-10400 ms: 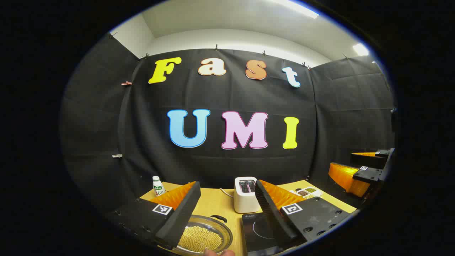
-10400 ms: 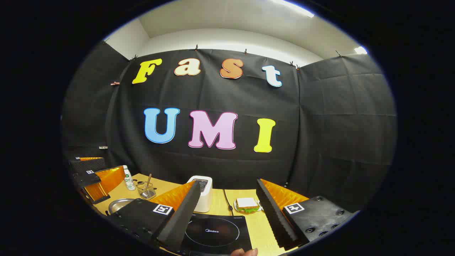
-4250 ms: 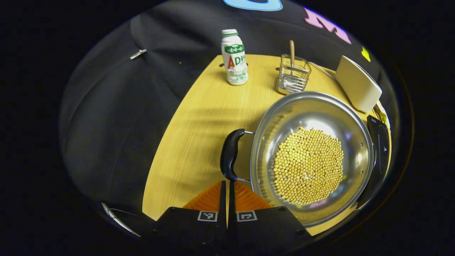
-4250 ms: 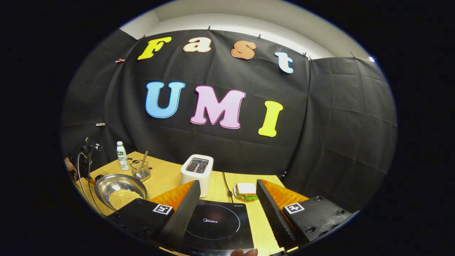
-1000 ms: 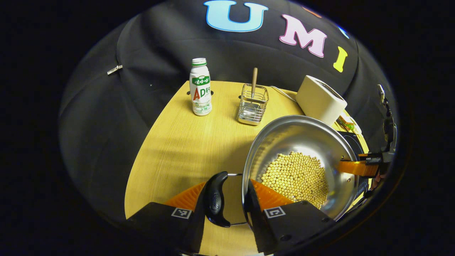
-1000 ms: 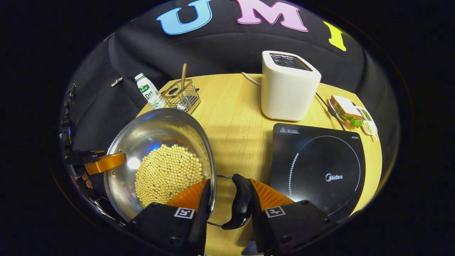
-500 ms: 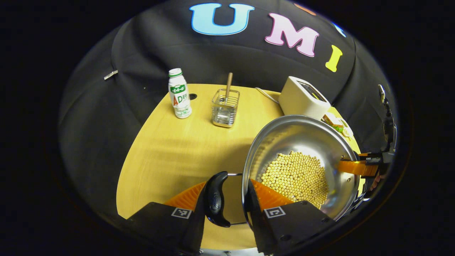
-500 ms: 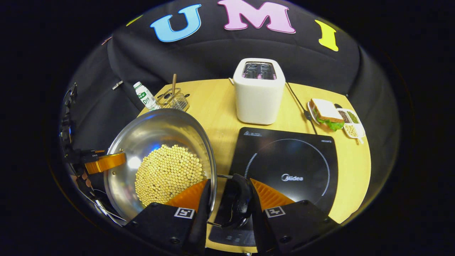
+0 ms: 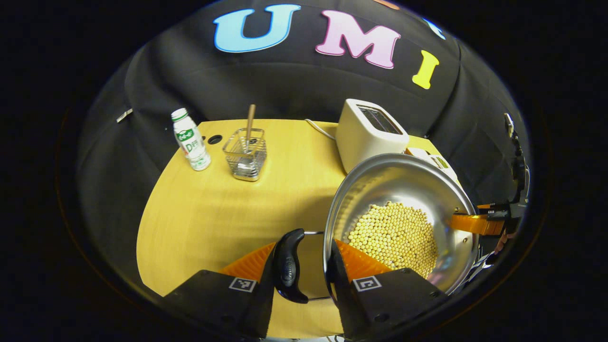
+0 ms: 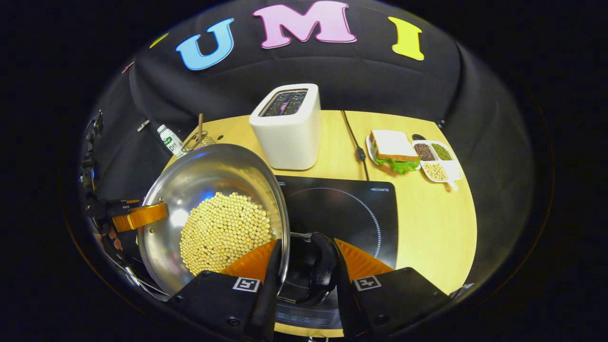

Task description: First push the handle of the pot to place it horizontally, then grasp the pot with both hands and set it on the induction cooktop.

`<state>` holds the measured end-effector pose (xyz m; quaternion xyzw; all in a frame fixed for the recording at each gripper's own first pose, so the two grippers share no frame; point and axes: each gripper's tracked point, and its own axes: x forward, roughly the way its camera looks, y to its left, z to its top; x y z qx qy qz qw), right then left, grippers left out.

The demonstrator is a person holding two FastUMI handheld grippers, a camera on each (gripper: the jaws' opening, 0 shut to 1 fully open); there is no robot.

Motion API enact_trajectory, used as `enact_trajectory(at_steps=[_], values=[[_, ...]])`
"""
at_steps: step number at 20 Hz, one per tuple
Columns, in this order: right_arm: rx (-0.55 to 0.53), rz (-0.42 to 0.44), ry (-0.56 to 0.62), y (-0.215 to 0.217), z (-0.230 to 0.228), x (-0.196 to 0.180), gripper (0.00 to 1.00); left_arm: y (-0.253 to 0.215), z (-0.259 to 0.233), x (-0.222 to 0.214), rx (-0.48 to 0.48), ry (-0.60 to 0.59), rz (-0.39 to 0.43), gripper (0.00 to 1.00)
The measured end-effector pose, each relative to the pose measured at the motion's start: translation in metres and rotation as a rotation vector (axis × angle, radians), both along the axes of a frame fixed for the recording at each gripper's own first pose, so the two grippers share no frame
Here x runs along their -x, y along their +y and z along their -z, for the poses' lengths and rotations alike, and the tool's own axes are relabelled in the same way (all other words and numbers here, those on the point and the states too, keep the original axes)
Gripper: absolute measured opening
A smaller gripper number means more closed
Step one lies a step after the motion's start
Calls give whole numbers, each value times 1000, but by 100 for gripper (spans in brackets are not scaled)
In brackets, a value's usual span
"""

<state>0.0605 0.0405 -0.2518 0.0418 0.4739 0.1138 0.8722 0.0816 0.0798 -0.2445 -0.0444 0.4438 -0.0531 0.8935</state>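
A steel pot (image 9: 394,180) holding yellow beans (image 9: 392,232) hangs in the air between both grippers. In the left gripper view my left gripper (image 9: 300,266) is shut on the pot's black left handle (image 9: 287,270); the right gripper (image 9: 475,223) shows at the pot's far rim. In the right gripper view my right gripper (image 10: 304,266) is shut on the other black handle (image 10: 323,270), and the pot (image 10: 209,171) sits to its left. The black induction cooktop (image 10: 351,209) lies under that handle and the pot's right edge. The left gripper (image 10: 137,216) shows at the pot's far side.
A white toaster (image 10: 287,126) stands just behind the cooktop, its cord (image 10: 354,137) running past it. A sandwich plate (image 10: 392,152) and a divided dish (image 10: 434,159) lie at the right. A bottle (image 9: 190,140) and a wire basket (image 9: 246,152) stand at the back left.
Both grippers, still shut on the handles, have carried the pot to the right. Its right handle has gone from the bare table to above the cooktop.
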Motion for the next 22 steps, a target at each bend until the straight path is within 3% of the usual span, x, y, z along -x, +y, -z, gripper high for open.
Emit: enact_trajectory(at_steps=[14, 20, 21, 22], values=[[18, 86, 7, -114, 28, -22, 56, -113, 20, -39, 12, 8, 66, 59], [24, 91, 20, -126, 43, -28, 56, -130, 32, -47, 7, 12, 70, 59], [26, 91, 21, -127, 44, -30, 52, -132, 35, -48, 9, 12, 66, 59], [27, 92, 25, -128, 47, -30, 56, -133, 37, -49, 10, 12, 63, 59]])
